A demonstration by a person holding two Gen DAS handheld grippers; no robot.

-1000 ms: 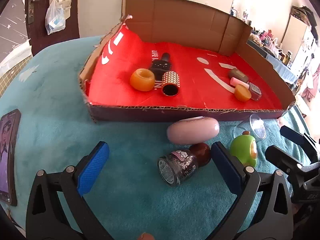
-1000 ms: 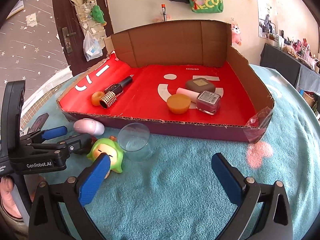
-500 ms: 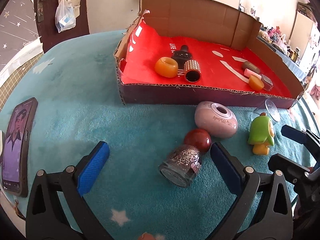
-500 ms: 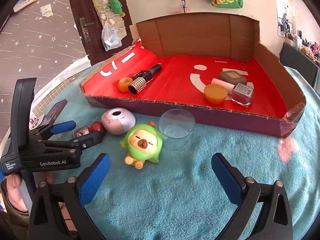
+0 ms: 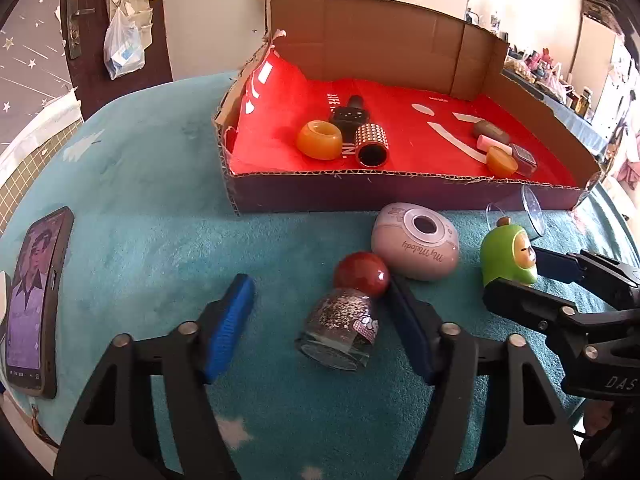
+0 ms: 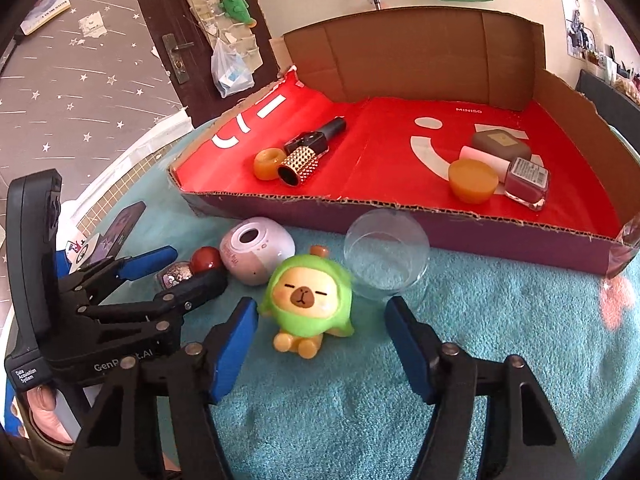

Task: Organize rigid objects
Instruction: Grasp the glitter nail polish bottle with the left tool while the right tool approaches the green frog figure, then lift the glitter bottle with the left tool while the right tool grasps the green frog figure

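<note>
Two hand-held grippers work side by side over a table covered in a teal fleece blanket point(image 5: 132, 216), in front of a shallow cardboard box point(image 5: 400, 196) with a red lining. The left gripper point(image 5: 320, 320) is closing around a small glitter-filled bottle point(image 5: 340, 328) that lies on its side with its round dark red cap point(image 5: 362, 272) pointing toward the box; its right pad sits against the cap and bottle, while a clear gap remains between the left pad and the glass, so nothing is gripped yet. The right gripper point(image 6: 320, 332) is closing around a green hooded toy figure point(image 6: 310, 300) standing between its blue pads; the left pad is just beside the figure, the right pad is clearly apart from it, so it too holds nothing yet. A pale pink egg-shaped case point(image 5: 416, 246) lies touching the bottle's cap, and a clear plastic cup point(image 6: 386, 258) lies on its side just beside the toy, near the box's front wall. Inside the box, an orange ring point(image 5: 320, 140), a studded gold tube and a black bottle sit near the left end, with more small items near the right end. To do this step well, each gripper probably needs centring so both pads meet together, pinching the bottle across its glass body rather than the slippery round cap, and squeezing the toy at its widest part without nudging the cup or case.
</note>
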